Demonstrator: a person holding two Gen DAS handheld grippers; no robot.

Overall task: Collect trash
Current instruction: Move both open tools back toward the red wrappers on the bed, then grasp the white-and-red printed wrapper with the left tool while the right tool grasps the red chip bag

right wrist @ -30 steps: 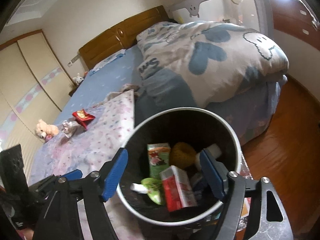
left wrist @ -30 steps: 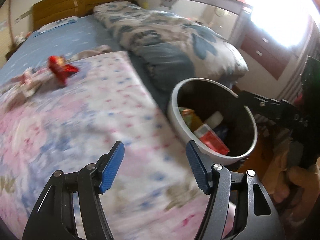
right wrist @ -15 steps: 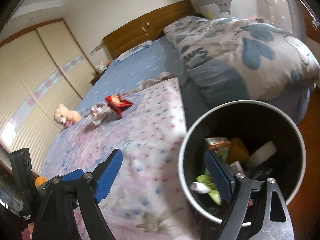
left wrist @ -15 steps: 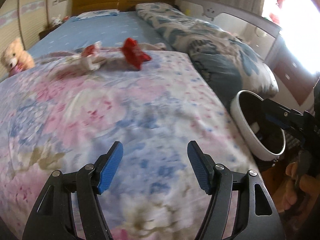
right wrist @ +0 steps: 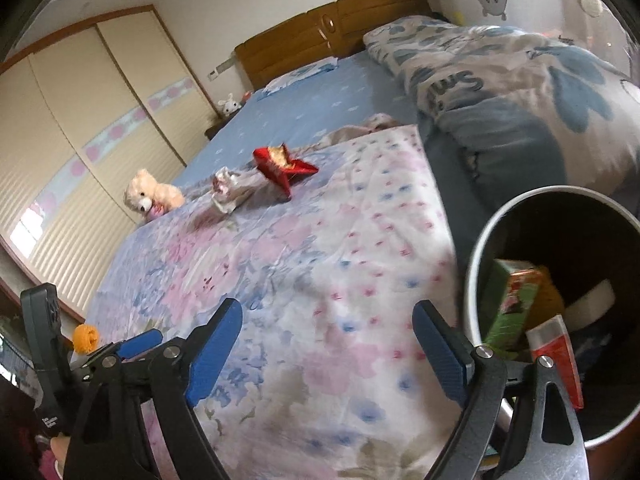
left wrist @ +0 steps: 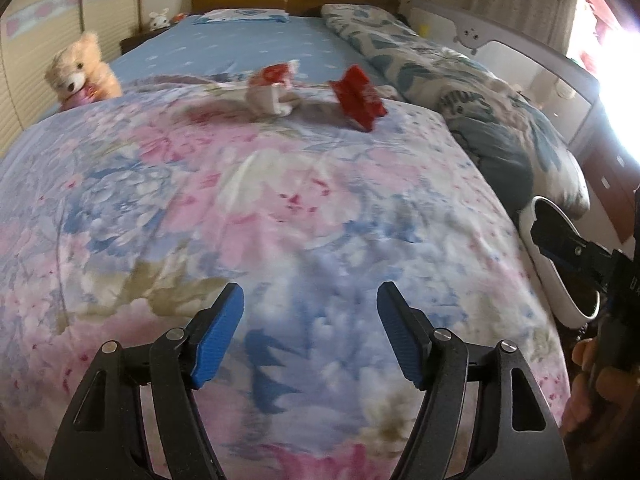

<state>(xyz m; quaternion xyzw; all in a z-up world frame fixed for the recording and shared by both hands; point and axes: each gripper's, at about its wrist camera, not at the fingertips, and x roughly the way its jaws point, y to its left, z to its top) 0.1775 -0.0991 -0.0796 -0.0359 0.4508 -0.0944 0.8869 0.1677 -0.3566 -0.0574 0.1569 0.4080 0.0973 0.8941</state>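
Left wrist view: left gripper (left wrist: pixel 310 334) is empty, its jaws opening, nothing between the blue pads; it hangs over the floral quilt (left wrist: pixel 248 216). Red wrapper (left wrist: pixel 359 97) lies well ahead and slightly right of the claw, on the quilt's far edge. Crumpled white-and-red wrapper (left wrist: pixel 269 92) sits just left of it, near but apart. Teddy bear (left wrist: pixel 80 71) far ahead-left. Trash bin (left wrist: pixel 560 280) stands off the bed to the claw's right, partly hidden by the right gripper (left wrist: pixel 568 248).

Right wrist view: right gripper (right wrist: pixel 328 344) released, nothing between the pads. Red wrapper (right wrist: pixel 283 168) and crumpled wrapper (right wrist: pixel 227 191) lie far ahead, slightly left. Bin (right wrist: pixel 480 264) is close on the right, holding a green carton (right wrist: pixel 512 304) and other trash.
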